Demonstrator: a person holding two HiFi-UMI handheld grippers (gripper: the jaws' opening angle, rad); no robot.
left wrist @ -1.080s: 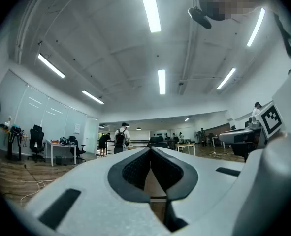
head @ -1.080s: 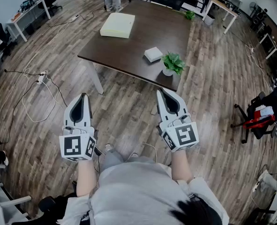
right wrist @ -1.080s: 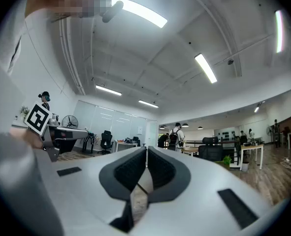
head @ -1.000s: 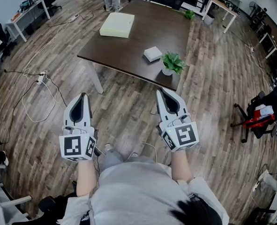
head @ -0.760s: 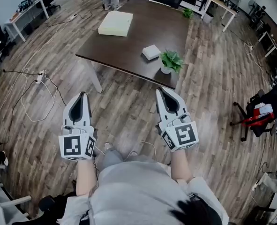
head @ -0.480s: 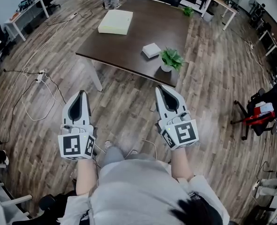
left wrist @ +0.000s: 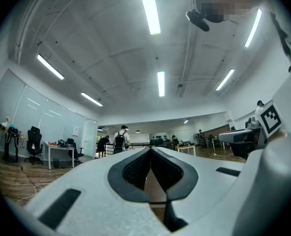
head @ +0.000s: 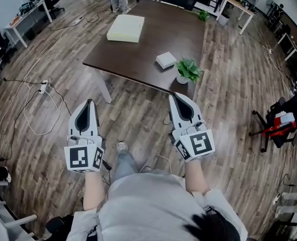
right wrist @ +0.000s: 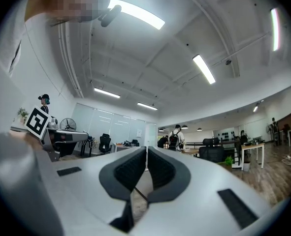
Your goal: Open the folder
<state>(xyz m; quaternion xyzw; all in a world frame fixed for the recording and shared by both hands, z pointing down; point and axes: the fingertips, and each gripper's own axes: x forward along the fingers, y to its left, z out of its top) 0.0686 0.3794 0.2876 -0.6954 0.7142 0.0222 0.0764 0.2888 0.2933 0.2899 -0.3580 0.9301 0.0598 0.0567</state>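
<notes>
Left tool [head: 89, 102] hovering over wooden floor [head: 138, 119], jaws pressing together at tips, clenched on nothing. Right tool [head: 172, 95] hovering level beside it, jaws likewise clenched and empty, tip lying close to near corner of dark desk [head: 148, 39]. Folder [head: 125, 28], pale and closed, lying flat at far left of desk, well apart from both tools. Small white box [head: 166, 60] and potted plant [head: 188, 70] sitting just beside each other near desk's near right edge.
</notes>
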